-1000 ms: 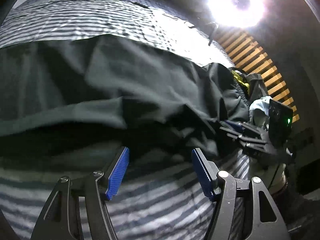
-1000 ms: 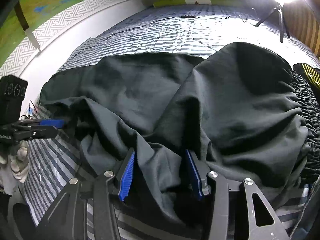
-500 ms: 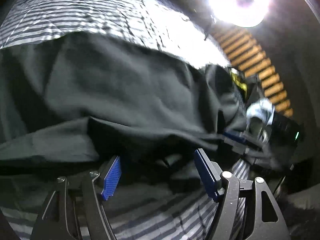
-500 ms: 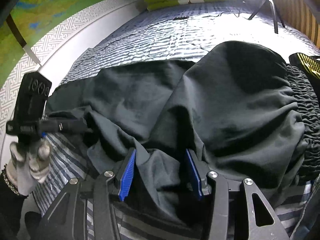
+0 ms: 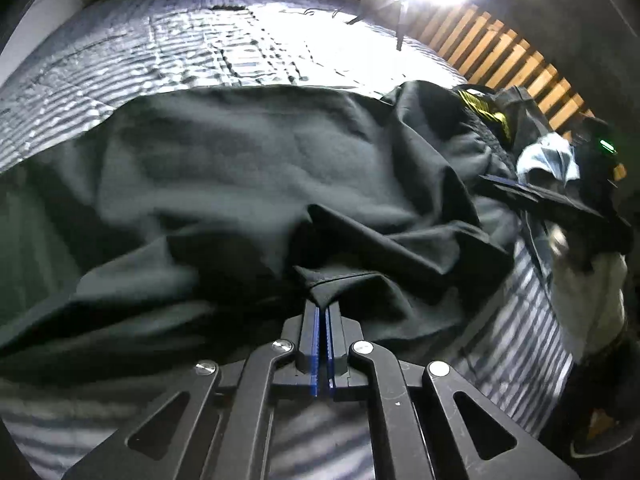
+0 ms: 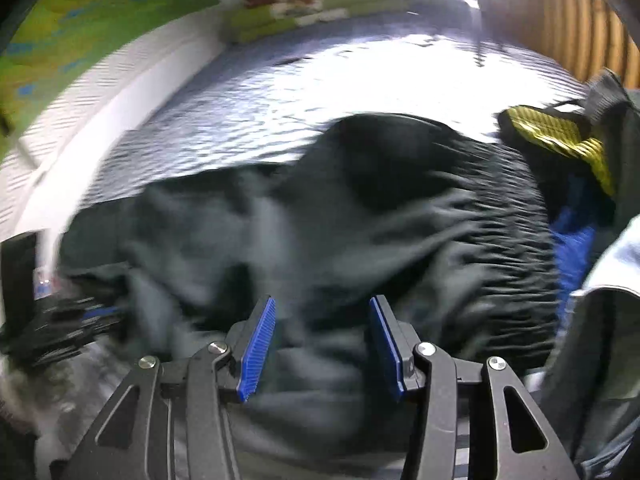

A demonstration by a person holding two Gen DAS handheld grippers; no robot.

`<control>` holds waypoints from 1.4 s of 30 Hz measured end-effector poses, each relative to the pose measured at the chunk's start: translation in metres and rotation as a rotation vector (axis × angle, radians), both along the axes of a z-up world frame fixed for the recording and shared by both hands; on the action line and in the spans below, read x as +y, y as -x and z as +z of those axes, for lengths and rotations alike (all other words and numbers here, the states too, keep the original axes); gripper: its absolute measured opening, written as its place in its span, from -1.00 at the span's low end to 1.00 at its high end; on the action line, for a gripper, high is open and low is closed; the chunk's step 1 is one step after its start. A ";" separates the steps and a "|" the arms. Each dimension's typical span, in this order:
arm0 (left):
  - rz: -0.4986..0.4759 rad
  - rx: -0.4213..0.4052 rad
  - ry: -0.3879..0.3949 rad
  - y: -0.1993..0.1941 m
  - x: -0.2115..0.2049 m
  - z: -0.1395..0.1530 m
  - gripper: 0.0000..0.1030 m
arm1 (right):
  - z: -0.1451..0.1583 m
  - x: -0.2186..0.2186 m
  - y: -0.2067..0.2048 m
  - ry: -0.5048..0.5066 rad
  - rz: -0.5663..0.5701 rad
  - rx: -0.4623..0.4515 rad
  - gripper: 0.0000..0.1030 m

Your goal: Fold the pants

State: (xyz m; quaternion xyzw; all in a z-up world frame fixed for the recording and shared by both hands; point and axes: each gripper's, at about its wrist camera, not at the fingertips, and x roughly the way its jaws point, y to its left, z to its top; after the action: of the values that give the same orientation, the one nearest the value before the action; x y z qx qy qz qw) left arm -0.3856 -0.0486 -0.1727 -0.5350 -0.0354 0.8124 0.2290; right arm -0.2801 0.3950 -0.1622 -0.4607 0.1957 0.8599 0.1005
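Observation:
Dark grey pants (image 5: pixel 248 184) lie rumpled across a striped bed. In the left wrist view my left gripper (image 5: pixel 322 312) is shut on a pinched corner of the pants' near edge. The right wrist view is blurred; there the pants (image 6: pixel 340 216) fill the middle, with the gathered waistband (image 6: pixel 516 248) at the right. My right gripper (image 6: pixel 322 338) stands open over the pants' near edge, cloth lying between its blue pads (image 6: pixel 260 348) without being clamped. The right gripper (image 5: pixel 532 196) also shows at the right of the left wrist view, and the left gripper (image 6: pixel 92 316) at the left of the right wrist view.
The striped bedspread (image 5: pixel 192 48) stretches beyond the pants. A pile of other clothes with a yellow-black band (image 6: pixel 560 136) and blue cloth (image 6: pixel 572 248) lies at the right. Folded green bedding (image 6: pixel 316 8) sits at the head. A wooden slat wall (image 5: pixel 512 60) and a bright lamp stand behind.
My left gripper moved forward onto the pants and went from open to shut on the near edge. The right gripper stayed open and shifted quickly, blurring its view.

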 end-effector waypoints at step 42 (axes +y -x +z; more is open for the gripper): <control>0.165 -0.163 -0.389 -0.030 -0.041 -0.022 0.62 | -0.023 0.005 0.005 -0.037 -0.025 -0.074 -0.17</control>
State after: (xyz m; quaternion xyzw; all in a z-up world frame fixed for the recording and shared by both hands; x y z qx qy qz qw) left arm -0.3559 -0.0892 -0.1947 -0.5400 -0.2535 0.7603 0.2571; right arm -0.2848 0.3995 -0.1853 -0.4879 0.1816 0.8443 0.1270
